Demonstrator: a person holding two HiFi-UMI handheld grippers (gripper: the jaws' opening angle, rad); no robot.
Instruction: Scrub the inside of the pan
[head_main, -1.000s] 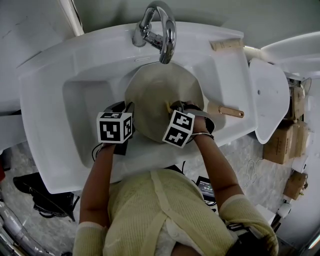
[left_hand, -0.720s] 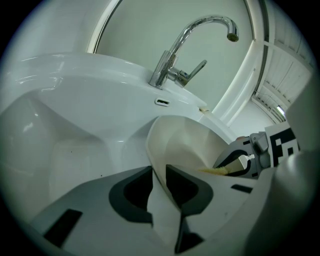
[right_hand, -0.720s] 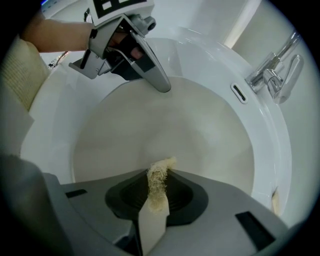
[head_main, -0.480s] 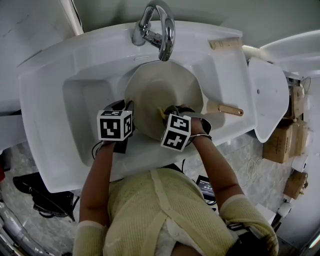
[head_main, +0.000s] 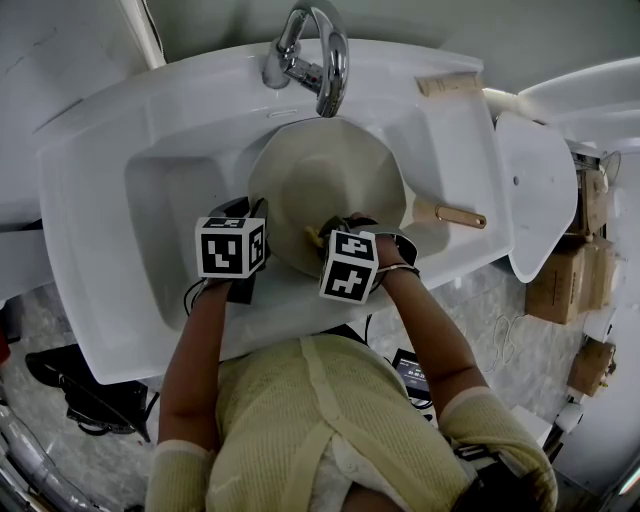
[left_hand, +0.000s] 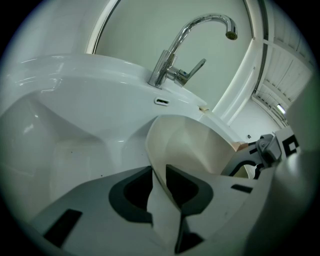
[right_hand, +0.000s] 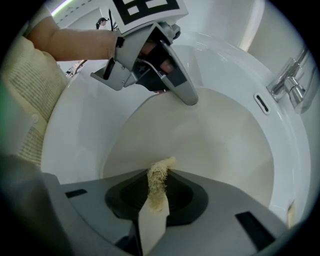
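At the far left stood the white sink (head_main: 110, 190), its basin deep and pale. The left gripper (left_hand: 161, 192) reached in over the near edge. Its jaws were closed on the rim of the pan (head_main: 330, 175), one pad inside the wall and one outside, so it had a firm hold of it. The cream-coloured pan sat in the middle of the basin, directly under the spout of the chrome faucet (head_main: 318, 55), with its inside facing up.

Just to the right of the left gripper, the right gripper (right_hand: 156, 200) pointed down into the pan near its nearer edge. Its jaws were pinched tight on a pale yellow, fibrous scrubber (right_hand: 159, 180), whose frayed tip stuck out from between the pads towards the pan's inner surface. I could not tell whether the tip actually touched.

Further right, the pan's copper-coloured handle (head_main: 460, 218) stuck out over the sink's right side. A small tan block (head_main: 450, 87) rested on the sink's back right corner.
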